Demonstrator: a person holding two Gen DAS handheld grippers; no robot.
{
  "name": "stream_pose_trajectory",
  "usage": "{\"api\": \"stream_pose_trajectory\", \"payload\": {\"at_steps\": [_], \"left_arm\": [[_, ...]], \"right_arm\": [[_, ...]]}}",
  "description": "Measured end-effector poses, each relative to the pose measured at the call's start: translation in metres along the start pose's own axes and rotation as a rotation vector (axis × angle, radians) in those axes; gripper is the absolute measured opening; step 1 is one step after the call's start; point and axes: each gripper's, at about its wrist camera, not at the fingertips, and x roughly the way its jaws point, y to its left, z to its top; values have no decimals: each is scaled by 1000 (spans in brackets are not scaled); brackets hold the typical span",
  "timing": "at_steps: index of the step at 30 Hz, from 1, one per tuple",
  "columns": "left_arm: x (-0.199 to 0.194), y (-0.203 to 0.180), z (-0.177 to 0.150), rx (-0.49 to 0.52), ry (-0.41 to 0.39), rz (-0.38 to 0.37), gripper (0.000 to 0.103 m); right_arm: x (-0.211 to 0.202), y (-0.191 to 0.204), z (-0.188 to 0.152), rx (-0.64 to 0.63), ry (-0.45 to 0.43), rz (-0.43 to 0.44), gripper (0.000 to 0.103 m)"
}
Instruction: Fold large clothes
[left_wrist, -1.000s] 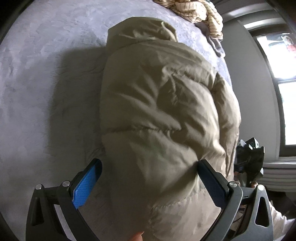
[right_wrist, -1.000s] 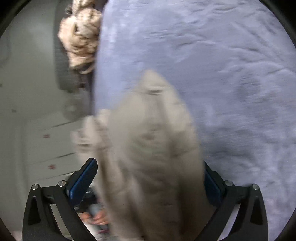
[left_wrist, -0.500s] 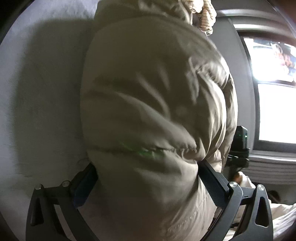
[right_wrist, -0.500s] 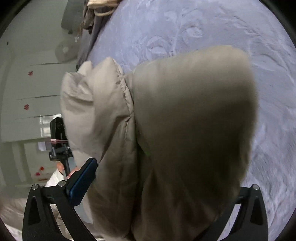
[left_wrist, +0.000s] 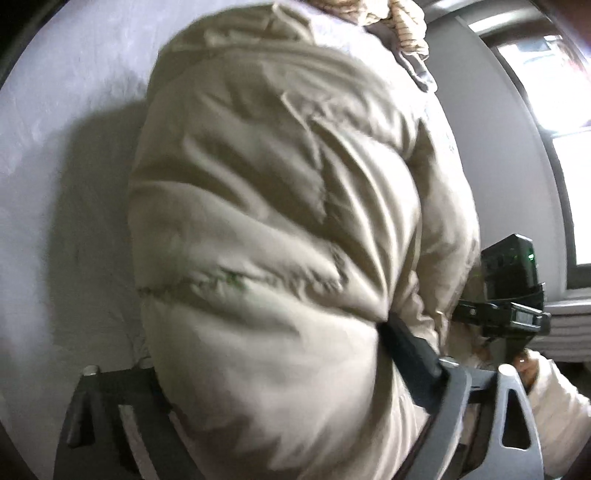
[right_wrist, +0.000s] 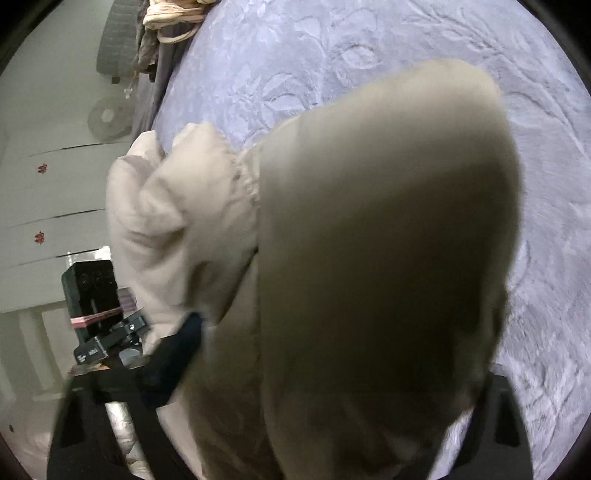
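The puffy beige jacket is lying bunched near the edge of the lilac bedspread, bulging between both tools. I'm closing the left gripper and the right gripper on thick folds of it; both are only partly closed, padding filling the gaps. I'm judging the slick, springy fill could squeeze out, leaving a lopsided fold or sliding off the edge.

Left gripper and right gripper angle downward, jaws closing.
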Motion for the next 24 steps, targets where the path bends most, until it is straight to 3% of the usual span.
{"api": "stream_pose_trajectory", "payload": {"at_steps": [3, 5, 8, 13, 18, 24], "left_arm": [[-10, -16, -2, 28, -31, 30, 80], [-16, -21, -3, 39, -47, 40, 78], [-36, -18, -27, 50, -77, 44, 77], [-68, -3, -28, 70, -119, 41, 77], [-91, 16, 3, 95, -148, 14, 77], [-130, 68, 43, 105, -184, 3, 77]], "right_arm": [[-8, 5, -4, -9, -18, 41, 43], [-12, 13, -6, -28, -29, 52, 39], [-17, 27, -8, -48, -41, 62, 38], [-16, 56, -7, -76, -64, 73, 37], [-12, 89, -3, -101, -111, 85, 37], [4, 139, 9, -152, -159, 112, 38]]}}
